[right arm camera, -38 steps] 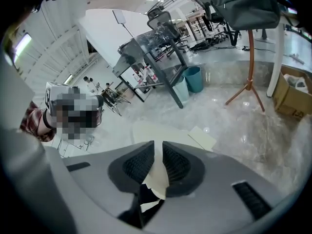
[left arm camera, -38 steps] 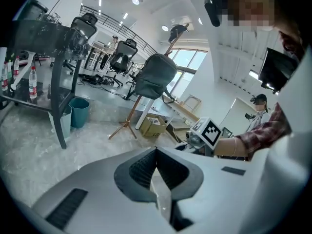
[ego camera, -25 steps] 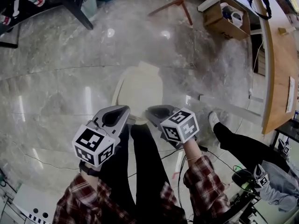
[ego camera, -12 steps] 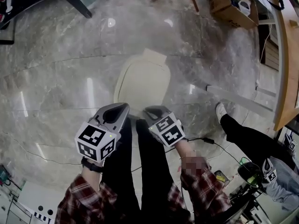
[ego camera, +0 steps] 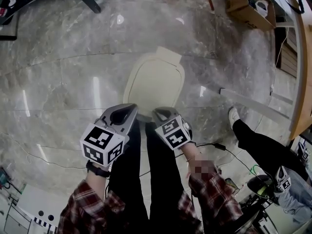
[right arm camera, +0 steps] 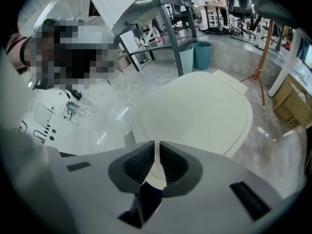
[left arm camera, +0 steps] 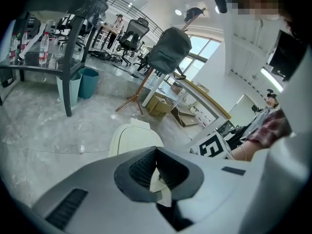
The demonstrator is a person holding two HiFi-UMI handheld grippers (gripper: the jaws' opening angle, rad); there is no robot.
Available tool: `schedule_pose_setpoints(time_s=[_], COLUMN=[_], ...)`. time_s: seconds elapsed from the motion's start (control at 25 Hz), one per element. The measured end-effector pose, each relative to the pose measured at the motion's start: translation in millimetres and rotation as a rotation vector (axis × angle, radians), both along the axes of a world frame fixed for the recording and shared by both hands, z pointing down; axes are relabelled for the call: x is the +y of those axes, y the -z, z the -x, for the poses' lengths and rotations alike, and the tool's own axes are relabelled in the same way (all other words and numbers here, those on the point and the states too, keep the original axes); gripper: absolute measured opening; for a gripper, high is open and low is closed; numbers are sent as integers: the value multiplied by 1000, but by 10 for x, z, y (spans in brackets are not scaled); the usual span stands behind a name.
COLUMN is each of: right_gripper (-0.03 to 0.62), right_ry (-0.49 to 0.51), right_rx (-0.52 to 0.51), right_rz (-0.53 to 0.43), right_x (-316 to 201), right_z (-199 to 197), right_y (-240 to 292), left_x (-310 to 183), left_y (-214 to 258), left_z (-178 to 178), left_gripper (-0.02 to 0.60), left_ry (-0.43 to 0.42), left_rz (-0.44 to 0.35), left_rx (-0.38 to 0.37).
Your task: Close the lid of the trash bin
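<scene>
Two grippers sit side by side low in the head view, both empty. The left gripper (ego camera: pixel 123 117) has its jaws pressed together at the tips, with only a sliver of cream showing behind them. The right gripper (ego camera: pixel 163 114) is shut to a thin slit, and nothing is pinched in it. Both point up the frame at the near edge of the trash bin (ego camera: pixel 155 82); whether either one touches it cannot be told. The person's hands are held close in front of the body, plaid sleeves (ego camera: pixel 92 204) angling in from the bottom corners over dark trousers.

The bin stands on the marble floor (ego camera: pixel 63 96) at frame centre, just beyond the gripper tips, its cream lid (right arm camera: pixel 195 111) lying flat and closed. A thin cable (ego camera: pixel 214 146) runs along the floor right of the grippers. Another person's dark trouser leg (ego camera: pixel 261 147) and white shoe reach in from the right edge. A cardboard box (ego camera: pixel 248 4) sits in the upper right. A dark bench (left arm camera: pixel 53 33) carrying bottles stands at the upper left of the left gripper view, with teal bins (left arm camera: pixel 88 81) beside it.
</scene>
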State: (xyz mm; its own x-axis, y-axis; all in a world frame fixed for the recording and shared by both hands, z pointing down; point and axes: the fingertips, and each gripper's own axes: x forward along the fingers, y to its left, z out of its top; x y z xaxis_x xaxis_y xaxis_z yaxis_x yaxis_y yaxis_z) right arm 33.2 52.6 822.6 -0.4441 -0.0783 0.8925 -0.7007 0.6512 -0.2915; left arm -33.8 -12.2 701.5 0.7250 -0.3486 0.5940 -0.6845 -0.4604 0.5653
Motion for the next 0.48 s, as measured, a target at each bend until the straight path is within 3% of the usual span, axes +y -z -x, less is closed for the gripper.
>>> schedule_pose_setpoints(time_s=[0.16, 0.48], right_gripper=[43, 40], right_ry=[16, -77], right_rx=[45, 31], right_rz=[-62, -6], right_x=[5, -1], right_z=[4, -19], right_y=[-26, -55], left_x=[-17, 45], left_y=[50, 108], left_z=[-11, -20], left_gripper=[11, 11], left_ry=[8, -2], left_rz=[-2, -7], left_rx=[12, 4])
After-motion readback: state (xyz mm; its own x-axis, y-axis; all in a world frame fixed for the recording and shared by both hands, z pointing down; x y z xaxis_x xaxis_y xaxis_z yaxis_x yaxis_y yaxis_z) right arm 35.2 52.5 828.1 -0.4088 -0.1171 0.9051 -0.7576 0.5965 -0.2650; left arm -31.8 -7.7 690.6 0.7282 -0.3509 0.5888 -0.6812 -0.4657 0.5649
